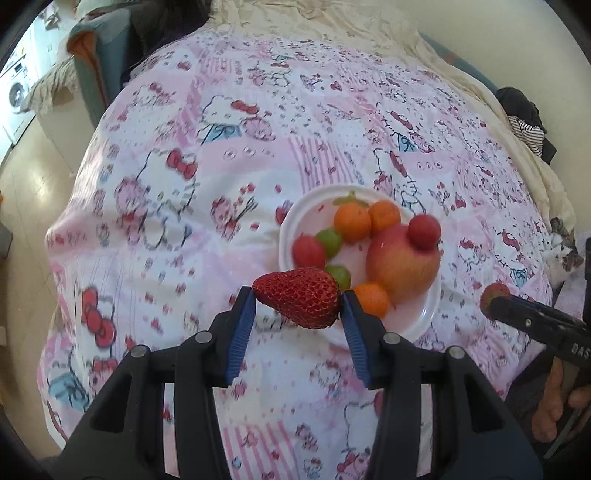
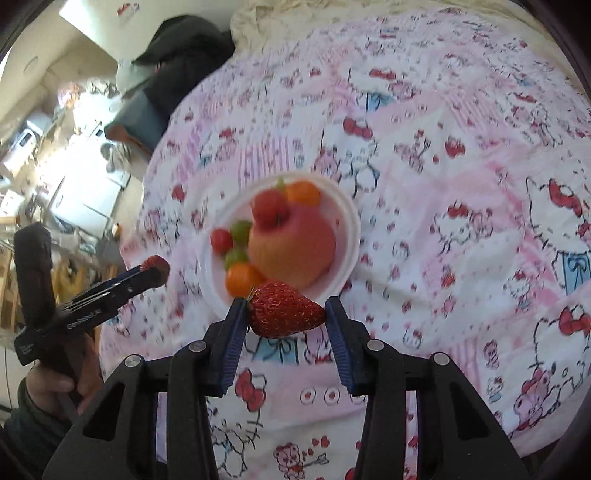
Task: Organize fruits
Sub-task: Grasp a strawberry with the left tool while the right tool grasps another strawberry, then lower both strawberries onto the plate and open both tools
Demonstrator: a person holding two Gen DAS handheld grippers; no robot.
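My left gripper [image 1: 297, 295] is shut on a red strawberry [image 1: 299, 301], held above the cloth near the rim of a white plate [image 1: 424, 317]. My right gripper [image 2: 282, 306] is shut on a second strawberry [image 2: 284, 314], just in front of the same plate [image 2: 351, 236]. On the plate lie a large apple [image 1: 402, 262], small oranges [image 1: 352, 221], green grapes [image 1: 330, 240] and small red fruits [image 1: 424, 230]. Each gripper shows in the other's view: the right one [image 1: 495, 299] at far right, the left one [image 2: 157, 269] at left, each with its strawberry.
A pink and white cartoon-print cloth [image 1: 221, 147] covers the table. A cream sheet [image 1: 332, 22] lies bunched at the far edge. Dark clothing [image 2: 177, 55] sits on a chair beyond the table. A person's hand [image 2: 55, 384] grips the left tool's handle.
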